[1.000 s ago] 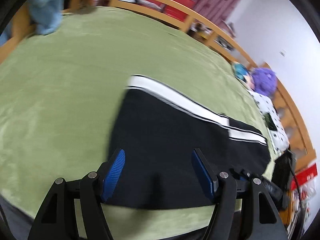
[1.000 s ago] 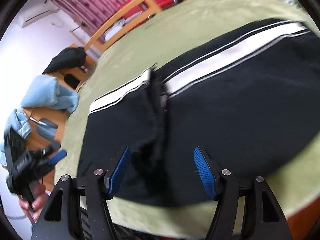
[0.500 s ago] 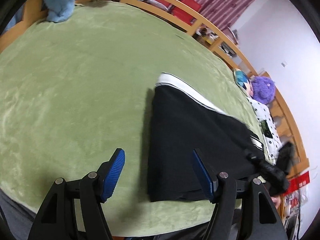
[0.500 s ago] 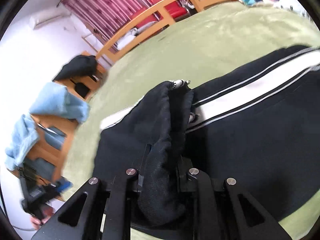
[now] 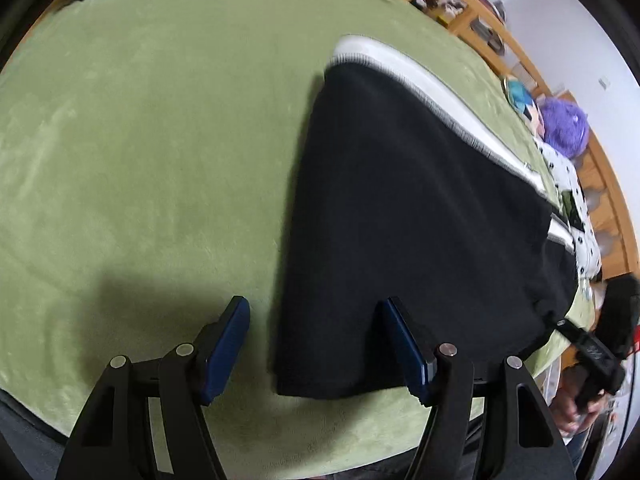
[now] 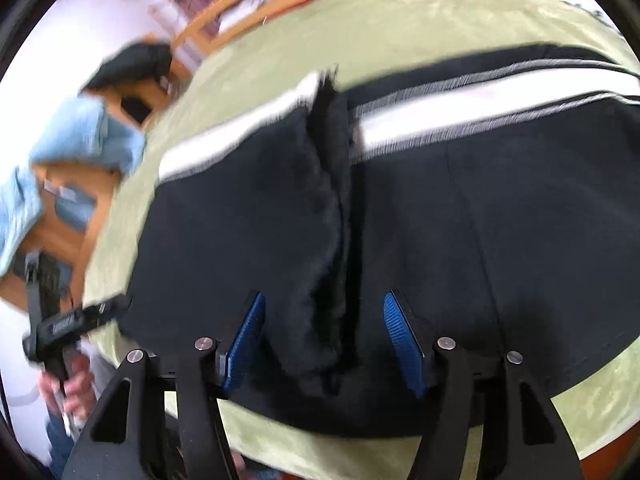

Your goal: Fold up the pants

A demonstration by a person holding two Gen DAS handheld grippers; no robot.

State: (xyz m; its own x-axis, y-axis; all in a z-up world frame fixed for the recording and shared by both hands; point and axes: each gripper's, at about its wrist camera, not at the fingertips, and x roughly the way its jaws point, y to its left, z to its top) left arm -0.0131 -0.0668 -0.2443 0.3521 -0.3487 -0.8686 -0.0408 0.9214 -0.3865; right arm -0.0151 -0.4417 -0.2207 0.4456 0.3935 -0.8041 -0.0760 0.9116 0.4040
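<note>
Black pants (image 5: 416, 216) with a white side stripe (image 5: 404, 68) lie folded on a green blanket (image 5: 140, 140). My left gripper (image 5: 316, 344) is open and empty, low over the near left corner of the pants, its right pad over the cloth. In the right wrist view the pants (image 6: 500, 220) fill the middle, with a raised ridge of black cloth (image 6: 328, 240) running toward my right gripper (image 6: 324, 340). That gripper is open, its pads on either side of the ridge's near end, not closed on it.
A wooden rail (image 5: 600, 168) rings the bed. A purple plush toy (image 5: 564, 128) and a spotted cloth (image 5: 576, 200) lie at the far right. Light blue towels (image 6: 84, 136) and a dark garment (image 6: 132, 68) rest on wooden furniture at the left.
My right gripper was shut on a bunch of black cloth half a second ago; it is open now and the cloth lies down. My left gripper has moved closer to the pants' corner.
</note>
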